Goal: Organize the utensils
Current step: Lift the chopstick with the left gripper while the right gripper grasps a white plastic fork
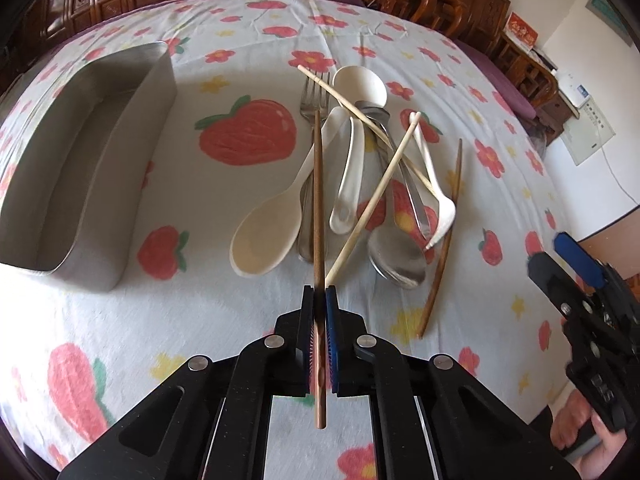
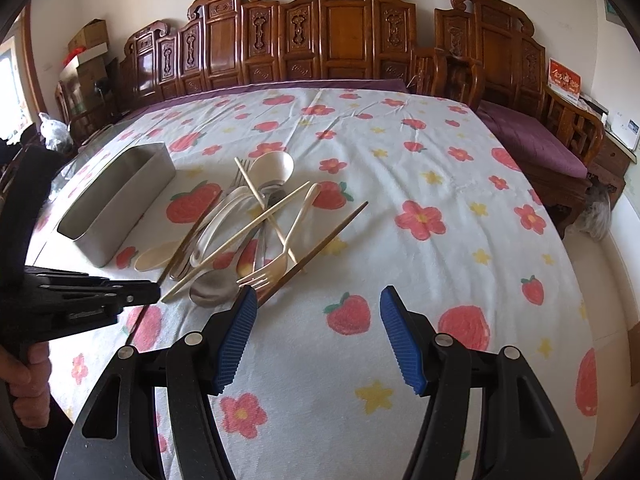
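My left gripper (image 1: 319,294) is shut on a dark brown chopstick (image 1: 318,200), which points forward over the utensil pile. The pile holds a cream rice spoon (image 1: 268,232), a metal fork (image 1: 314,96), white soup spoons (image 1: 348,184), pale chopsticks (image 1: 372,200), a metal spoon (image 1: 396,256) and a second brown chopstick (image 1: 444,240). A metal box (image 1: 80,160) stands empty to the left. My right gripper (image 2: 316,300) is open and empty, above the cloth just right of the pile (image 2: 248,224). The left gripper (image 2: 132,296) shows at the left of the right wrist view.
The table carries a white cloth with strawberries and flowers (image 2: 400,184). Carved wooden furniture (image 2: 340,40) stands behind the far edge, with a purple-cushioned bench (image 2: 532,140) at the right. The cloth's right edge (image 1: 560,208) drops off beside the pile.
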### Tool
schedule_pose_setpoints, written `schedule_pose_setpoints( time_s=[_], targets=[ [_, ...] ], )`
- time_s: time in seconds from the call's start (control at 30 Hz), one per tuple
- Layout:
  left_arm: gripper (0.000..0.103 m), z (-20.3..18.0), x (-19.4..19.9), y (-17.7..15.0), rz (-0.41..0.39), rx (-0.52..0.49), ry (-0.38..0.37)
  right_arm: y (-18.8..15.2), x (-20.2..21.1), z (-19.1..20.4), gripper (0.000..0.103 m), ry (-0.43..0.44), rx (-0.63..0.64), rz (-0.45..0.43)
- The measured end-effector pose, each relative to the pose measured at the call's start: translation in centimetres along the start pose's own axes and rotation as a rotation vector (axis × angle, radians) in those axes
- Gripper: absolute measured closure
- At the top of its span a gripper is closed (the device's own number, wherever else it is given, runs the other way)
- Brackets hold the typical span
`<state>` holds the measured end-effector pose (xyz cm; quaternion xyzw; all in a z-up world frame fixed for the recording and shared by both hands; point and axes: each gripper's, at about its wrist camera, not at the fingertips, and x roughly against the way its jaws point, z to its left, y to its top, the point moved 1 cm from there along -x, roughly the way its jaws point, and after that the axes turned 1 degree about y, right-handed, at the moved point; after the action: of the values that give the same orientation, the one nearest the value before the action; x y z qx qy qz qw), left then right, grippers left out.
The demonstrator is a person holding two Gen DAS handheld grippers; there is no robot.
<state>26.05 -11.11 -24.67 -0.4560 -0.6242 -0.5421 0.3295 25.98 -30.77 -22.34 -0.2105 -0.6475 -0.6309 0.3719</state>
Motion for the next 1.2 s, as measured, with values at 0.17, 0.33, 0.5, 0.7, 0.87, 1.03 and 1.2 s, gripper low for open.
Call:
schedule_pose_setpoints(
  time_s=[0.17, 0.33, 0.5, 0.7, 0.87, 1.03, 1.2],
  targets=[
    [0.098, 0.6, 2.1, -1.3, -0.045, -0.026, -0.013, -0.1, -0.3, 0.7, 0.037, 0.022, 0.009, 0.003],
    [0.098, 1.2, 4.1, -1.9, -0.094, -0.055, -0.005, 0.5, -0.8, 1.1, 0.04, 0.043, -0.006, -0.002],
    [0.098, 1.7, 5.4, -2.0, -0.12, -0.069, 0.001, 2.3, -3.1, 1.6, 0.054, 0.05, -0.036, 0.031],
    [0.098, 1.8, 6.6, -1.8, -0.15, -0.081, 0.004, 4.1, -6.2, 1.7, 0.065, 0.059, -0.086, 0.113],
    [0.098, 1.8, 7.1, -1.8, -0.16, -0.085, -0.005, 4.3, -8.2, 1.6, 0.074, 0.073, -0.121, 0.196],
    [0.098, 2.0, 7.2, -1.8, -0.16, -0.085, -0.002, 4.0, -8.8, 2.0, 0.091, 0.048, -0.105, 0.239],
    [0.098, 2.6, 7.6, -1.6, -0.164, -0.087, 0.009, 3.9, -8.3, 2.1, 0.098, 0.033, -0.094, 0.247]
  ],
)
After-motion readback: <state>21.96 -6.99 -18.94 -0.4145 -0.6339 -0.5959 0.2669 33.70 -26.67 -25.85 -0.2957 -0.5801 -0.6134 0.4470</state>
